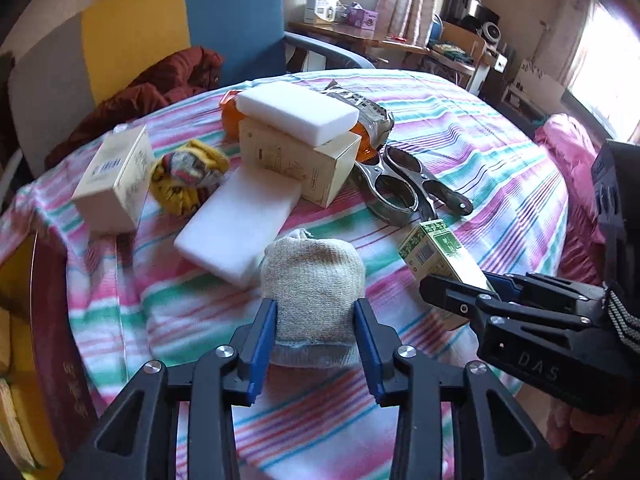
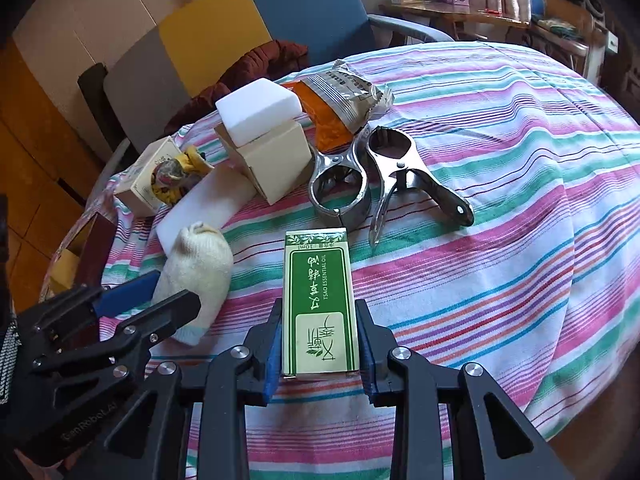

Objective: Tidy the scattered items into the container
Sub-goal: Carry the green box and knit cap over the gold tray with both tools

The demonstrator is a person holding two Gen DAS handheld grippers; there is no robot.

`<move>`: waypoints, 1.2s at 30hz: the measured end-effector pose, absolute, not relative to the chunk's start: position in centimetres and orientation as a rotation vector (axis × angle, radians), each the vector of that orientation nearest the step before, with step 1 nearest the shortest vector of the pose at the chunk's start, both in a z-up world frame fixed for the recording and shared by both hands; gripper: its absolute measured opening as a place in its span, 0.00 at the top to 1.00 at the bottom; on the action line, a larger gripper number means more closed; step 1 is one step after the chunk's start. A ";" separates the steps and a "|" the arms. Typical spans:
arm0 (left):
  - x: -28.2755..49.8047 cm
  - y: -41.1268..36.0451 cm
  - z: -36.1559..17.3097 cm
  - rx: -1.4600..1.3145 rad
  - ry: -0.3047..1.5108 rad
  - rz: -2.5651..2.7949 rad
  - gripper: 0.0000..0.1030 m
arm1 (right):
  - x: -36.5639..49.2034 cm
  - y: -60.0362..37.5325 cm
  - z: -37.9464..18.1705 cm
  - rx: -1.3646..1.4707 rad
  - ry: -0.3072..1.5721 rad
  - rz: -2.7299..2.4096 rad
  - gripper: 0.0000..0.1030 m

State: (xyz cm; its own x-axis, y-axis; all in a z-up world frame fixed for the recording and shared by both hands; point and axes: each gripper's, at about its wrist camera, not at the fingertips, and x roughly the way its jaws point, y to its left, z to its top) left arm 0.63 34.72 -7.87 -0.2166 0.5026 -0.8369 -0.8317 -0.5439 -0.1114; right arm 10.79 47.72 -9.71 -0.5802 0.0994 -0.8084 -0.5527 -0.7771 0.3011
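You are at the pick-up step: your left gripper (image 1: 316, 322) fingers pinch the rolled beige sock (image 1: 314, 280), your right gripper (image 2: 320, 346) fingers clamp the green box (image 2: 319, 300) — both on the striped desk (image 2: 500, 200). Next, lift both toward the container — not clearly visible.

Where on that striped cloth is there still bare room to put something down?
The widest bare stretch of striped cloth lies right of the metal tongs and green box, out to the table's edge. A narrower strip runs near the grippers, below the rolled sock. The far left is crowded: white sponge, cardboard boxes, orange packet, yellow sock.
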 end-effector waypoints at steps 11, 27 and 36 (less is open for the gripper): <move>1.2 29.6 -5.8 -1.122 0.349 1.946 0.63 | 9.6 43.6 -7.5 -1.182 0.760 2.486 0.69; -1.9 17.6 -1.2 -1.130 0.138 2.134 0.63 | 3.8 33.7 -2.9 -1.280 0.673 2.738 0.69; -7.0 11.6 -1.6 -1.197 0.081 2.245 0.63 | -2.5 28.0 -2.5 -1.379 0.626 2.822 0.69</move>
State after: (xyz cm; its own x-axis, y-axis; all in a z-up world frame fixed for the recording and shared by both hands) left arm -7.01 11.57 -1.56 -0.4232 0.4679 -0.7759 -0.5224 -0.8257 -0.2129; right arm -2.46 28.02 -2.54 -0.6277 -0.2220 -0.7462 -0.1142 -0.9218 0.3703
